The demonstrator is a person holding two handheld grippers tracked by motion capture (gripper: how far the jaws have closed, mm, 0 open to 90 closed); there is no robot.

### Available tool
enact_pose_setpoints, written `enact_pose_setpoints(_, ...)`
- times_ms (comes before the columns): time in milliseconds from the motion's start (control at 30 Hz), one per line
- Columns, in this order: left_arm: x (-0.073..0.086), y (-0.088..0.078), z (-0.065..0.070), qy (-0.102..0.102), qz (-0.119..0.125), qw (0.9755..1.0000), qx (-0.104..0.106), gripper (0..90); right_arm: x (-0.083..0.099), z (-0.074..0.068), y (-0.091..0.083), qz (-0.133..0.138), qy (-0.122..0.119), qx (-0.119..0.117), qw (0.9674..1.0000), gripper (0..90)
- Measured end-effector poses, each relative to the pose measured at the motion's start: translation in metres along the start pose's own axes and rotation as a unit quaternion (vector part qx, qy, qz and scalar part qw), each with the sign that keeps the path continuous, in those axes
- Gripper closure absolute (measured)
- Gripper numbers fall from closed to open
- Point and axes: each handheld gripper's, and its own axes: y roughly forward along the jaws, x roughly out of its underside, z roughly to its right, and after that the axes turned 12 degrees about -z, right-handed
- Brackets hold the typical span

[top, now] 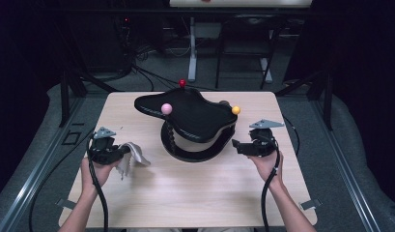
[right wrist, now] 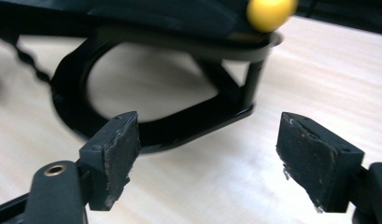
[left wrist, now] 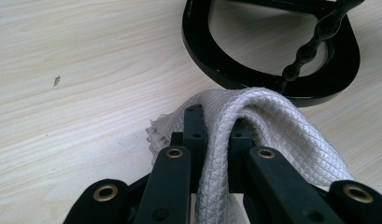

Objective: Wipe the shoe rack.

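- grey quilted cloth point(left wrist: 272, 126) pinched in the left gripper point(top: 123, 151), hanging off its jaws at the left side of the tabletop point(top: 195, 193), near the stand's base ring but apart from it
- left gripper clenched tight on the cloth, fold runs between the jaws and drapes over one of them in the left gripper view
- black stand point(top: 190, 113): curvy top plate on a beaded post over a base ring point(left wrist: 272, 79), mid-tabletop; pink ball point(top: 166, 108), yellow ball point(top: 236, 110), red ball point(top: 182, 83) sit on the plate's edges
- right gripper point(right wrist: 207, 154) released, jaws apart with nothing between them, just beside the stand's right end under the yellow ball
- step, my read: cloth picked up and ready, looks like wiping the stand; right gripper lining up to steady it
- next move needs: right gripper closing on the base ring or plate edge without knocking a ball off, then the left bringing the cloth onto the plate
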Motion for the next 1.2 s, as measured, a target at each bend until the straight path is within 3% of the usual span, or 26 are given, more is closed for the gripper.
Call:
enact_pose_setpoints(233, 0.0, 0.0, -0.001, 0.001, -0.002, 1.0, -0.002, 82.8, 0.013, -0.037, 0.002, -0.001, -0.032, -0.019, 0.9993, 16.7)
enact_pose_setpoints(567, 0.001, 0.001, -0.002, 0.003, -0.002, 1.0, 0.0, 82.8, 0.024, -0.081, 0.023, -0.018, -0.075, -0.032, 0.9965, 16.2)
enact_pose_setpoints(1000, 0.001, 0.001, -0.003, 0.002, -0.002, 1.0, 0.001, 82.7, 0.02, -0.12, 0.049, -0.024, -0.118, -0.043, 0.9918, 16.7)
enact_pose_setpoints(1200, 0.001, 0.002, -0.003, 0.003, -0.005, 1.0, 0.002, 82.8, 0.016, -0.133, 0.073, -0.034, -0.115, -0.052, 0.9914, 15.9)
